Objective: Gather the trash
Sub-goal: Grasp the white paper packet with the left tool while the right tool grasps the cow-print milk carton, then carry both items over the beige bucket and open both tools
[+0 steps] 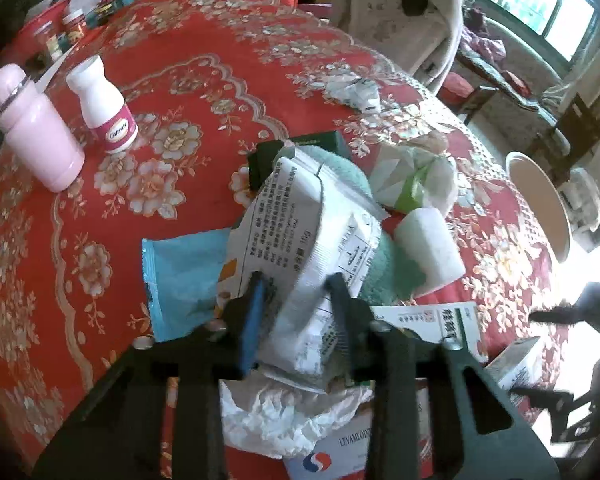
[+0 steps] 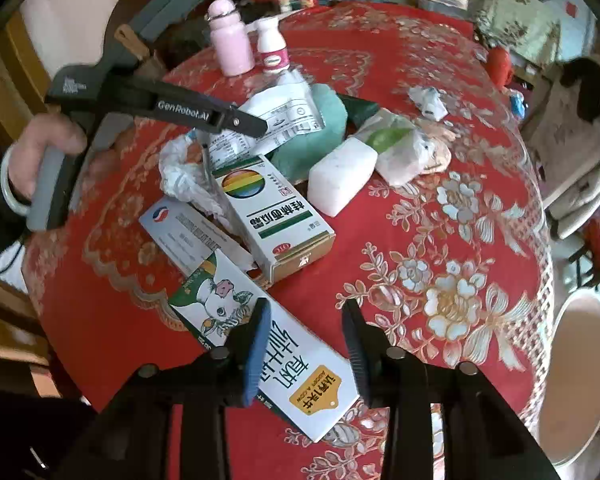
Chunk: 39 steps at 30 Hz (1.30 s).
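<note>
Gripping now: left gripper [image 1: 296, 300] is clamped on the printed wrapper [image 1: 300, 216]; light, crinkly, best pinched at its edge.
Right tongs: right gripper [image 2: 306, 332] straddles the milk carton [image 2: 268, 344] on the red tablecloth [image 2: 420, 240]; pad contact unclear.
Carton handling: probably empty, light, crushable; take it across the narrow sides.
Hidden: bin [image 2: 576, 376] beyond the table edge is cut off.

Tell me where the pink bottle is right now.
The pink bottle stands upright at the far edge of the red tablecloth in the right wrist view, just left of the white pill bottle; the left wrist view shows it at far left.
</note>
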Tool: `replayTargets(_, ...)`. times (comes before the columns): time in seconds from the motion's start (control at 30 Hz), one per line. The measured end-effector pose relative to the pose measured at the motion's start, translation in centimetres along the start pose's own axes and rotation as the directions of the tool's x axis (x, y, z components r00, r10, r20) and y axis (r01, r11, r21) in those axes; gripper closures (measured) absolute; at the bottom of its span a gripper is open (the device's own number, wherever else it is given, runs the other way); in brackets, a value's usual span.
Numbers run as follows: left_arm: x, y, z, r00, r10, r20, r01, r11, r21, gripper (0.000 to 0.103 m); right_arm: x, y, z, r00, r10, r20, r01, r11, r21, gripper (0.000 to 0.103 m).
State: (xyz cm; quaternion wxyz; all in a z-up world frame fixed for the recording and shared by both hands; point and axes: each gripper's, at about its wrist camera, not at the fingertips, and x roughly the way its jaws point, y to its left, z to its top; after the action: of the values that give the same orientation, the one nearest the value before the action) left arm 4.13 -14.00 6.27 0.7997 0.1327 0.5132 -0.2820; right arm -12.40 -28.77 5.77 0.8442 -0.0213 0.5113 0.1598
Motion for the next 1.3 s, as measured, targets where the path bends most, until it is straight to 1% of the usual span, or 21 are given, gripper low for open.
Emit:
replayTargets(0.03, -0.3, 0.0, 0.0, 1.0, 0.003, 0.003, -0.003, 1.0, 0.005, 0.082, 0.1, 0.2, 0.3, 1.0, -0.002, -0.013, 0.002, 1.0, -0.009, 0.04)
replayTargets(0.07, -0.6, 0.2, 0.0, 1.0, 0.006, 0.007, -0.006, 1.0, 0.009, 0.084, 0.0, 0.2, 0.4, 1.0, 0.01, -0.012, -0.01, 1.0, -0.017, 0.028)
replayTargets(0.17, -1.3, 1.0, -0.3, 1.0, -0.002, 0.024, 0.003, 1.0, -0.019, 0.087, -0.6, 0.8, 0.5, 0.999, 0.037, 0.012, -0.036, 0.997, -0.068, 0.027)
replayTargets(0.23, -1.8, 1.7, -0.5, 0.999, -0.017, 0.029, 0.019, 0.998, -0.054, 0.088, -0.2, 1.5, 0.6, 1.0, 0.028, -0.006, -0.029, 0.991, -0.129, 0.025)
replayTargets(0.3, -2.6, 2.2, -0.6, 0.999, -0.023, 0.042, 0.026, 0.997, -0.07, 0.089, 0.6, 2.3, 0.5, 0.999, 0.009, -0.044, -0.017, 0.98, -0.2, 0.023)
replayTargets(0.33, -2.8, 2.3, -0.7, 0.999, -0.023, 0.047, 0.027, 0.997, -0.072, 0.09, 1.1, 2.5, 0.5, 0.998, -0.003, -0.059, -0.011, 0.974, -0.225, 0.019)
replayTargets(0.37, -3.2, 2.4, -0.8, 0.998, -0.025, 0.054, 0.029, 0.997, -0.074, 0.09, 1.3, 2.6, 0.4, 0.998, 0.003, -0.065, -0.019, 0.971, -0.237, 0.017)
replayTargets(0.47, -3.9, 2.7, -0.8, 0.997, -0.036, 0.063, 0.042, 0.995, -0.085, 0.09, 2.1, 2.8, 0.3, 0.995, 0.013, -0.099, -0.037, 0.969, -0.246, 0.017)
replayTargets(0.57, -3.9, 2.9, -0.8, 0.998, -0.035, 0.06, 0.041, 0.994, -0.099, 0.09, 2.6, 3.8, -0.1, 0.992, -0.011, -0.125, -0.025, 0.958, -0.287, 0.017)
replayTargets(0.63, -4.0, 3.0, -0.8, 0.997, -0.051, 0.061, 0.059, 0.991, -0.123, 0.091, 2.7, 4.2, -0.3, 0.992, -0.017, -0.129, -0.024, 0.952, -0.306, 0.017)
replayTargets(0.67, -4.1, 3.1, -0.8, 0.996, -0.057, 0.064, 0.065, 0.989, -0.13, 0.091, 2.8, 4.2, -0.4, 0.992, -0.019, -0.127, -0.021, 0.951, -0.308, 0.02)
replayTargets(0.7, -4.4, 3.0, -0.8, 0.996, -0.062, 0.071, 0.071, 0.989, -0.133, 0.091, 2.9, 4.2, -0.5, 0.992, -0.031, -0.121, -0.007, 0.953, -0.303, 0.037)
replayTargets(0.73, -4.6, 2.8, -0.8, 0.995, -0.065, 0.077, 0.074, 0.988, -0.133, 0.091, 2.9, 3.9, -0.5, 0.992, -0.045, -0.119, 0.009, 0.958, -0.287, 0.039)
replayTargets(0.8, -5.3, 2.4, -0.7, 0.993, -0.072, 0.093, 0.084, 0.989, -0.126, 0.091, 2.7, 3.1, -0.8, 0.994, -0.031, -0.108, 0.006, 0.974, -0.226, 0.045)
replayTargets(0.9, -6.3, 1.1, -0.3, 0.99, -0.085, 0.112, 0.097, 0.989, -0.108, 0.091, 1.3, 2.0, -1.2, 0.998, -0.008, -0.062, -0.001, 0.989, -0.15, 0.046)
replayTargets(0.97, -7.0, -0.2, 0.2, 0.988, -0.093, 0.123, 0.105, 0.99, -0.092, 0.091, 0.0, 0.9, -1.5, 0.999, 0.022, -0.026, -0.024, 0.996, -0.082, 0.046)
replayTargets(1.03, -7.6, -1.8, 0.8, 0.985, -0.107, 0.136, 0.118, 0.99, -0.077, 0.091, -1.1, -0.6, -1.9, 1.0, 0.025, 0.011, -0.025, 1.0, -0.004, 0.046)
replayTargets(1.13, -8.1, -4.9, 1.7, 0.98, -0.132, 0.149, 0.141, 0.989, -0.048, 0.091, -2.6, -3.4, -2.7, 0.998, 0.0, 0.055, -0.006, 0.994, 0.109, 0.046)
replayTargets(1.2, -8.1, -7.6, 2.2, 0.977, -0.15, 0.153, 0.155, 0.988, -0.025, 0.091, -3.7, -5.9, -3.6, 0.997, -0.021, 0.077, 0.006, 0.982, 0.188, 0.046)
replayTargets(1.3, -7.6, -12.1, 2.9, 0.972, -0.185, 0.144, 0.186, 0.982, 0.005, 0.091, -5.3, -9.2, -4.8, 0.994, -0.058, 0.097, 0.029, 0.961, 0.276, 0.046)
